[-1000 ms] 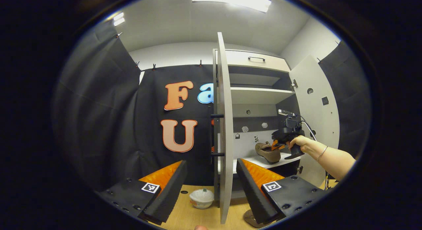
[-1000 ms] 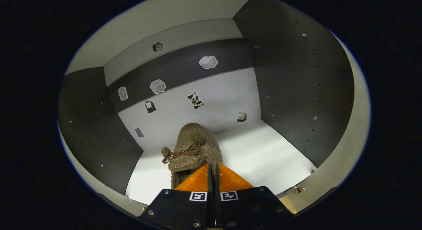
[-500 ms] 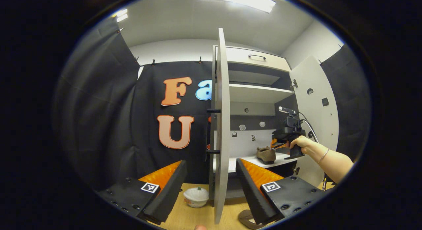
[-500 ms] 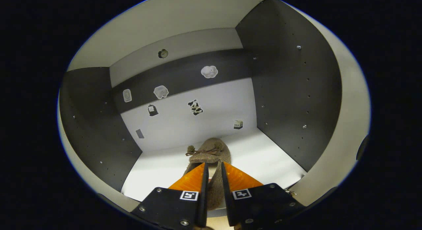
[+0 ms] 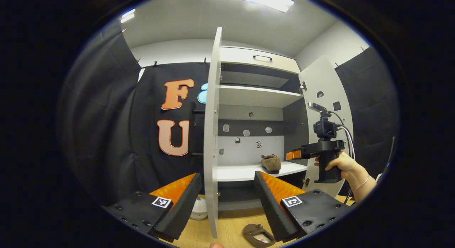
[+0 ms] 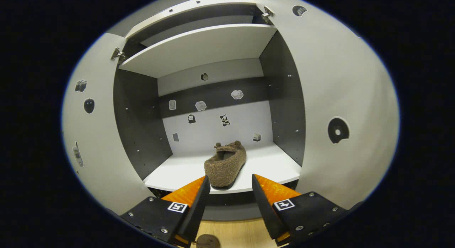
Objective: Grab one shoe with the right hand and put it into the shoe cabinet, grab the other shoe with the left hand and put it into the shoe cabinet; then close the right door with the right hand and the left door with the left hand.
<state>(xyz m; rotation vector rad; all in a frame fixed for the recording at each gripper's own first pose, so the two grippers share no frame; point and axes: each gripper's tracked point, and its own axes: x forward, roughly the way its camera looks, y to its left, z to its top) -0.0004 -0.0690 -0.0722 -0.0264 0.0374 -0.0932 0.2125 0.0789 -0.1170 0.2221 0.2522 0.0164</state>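
One brown shoe (image 6: 225,163) lying on the lower cabinet shelf (image 6: 270,166), clear of the right gripper (image 6: 227,193), fingers spread and empty. Other shoe (image 5: 258,235) down on the floor by the left gripper (image 5: 227,194), likewise spread. No legible writing on the small stickers (image 6: 224,120) inside.

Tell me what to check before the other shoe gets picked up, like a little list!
1. First shoe resting on the cabinet shelf: ok.
2. Right gripper open and clear of that shoe: ok.
3. Left gripper open and empty: ok.
4. Second shoe lying on the floor by the left gripper: ok.
5. Both doors open, left door and right door: ok.
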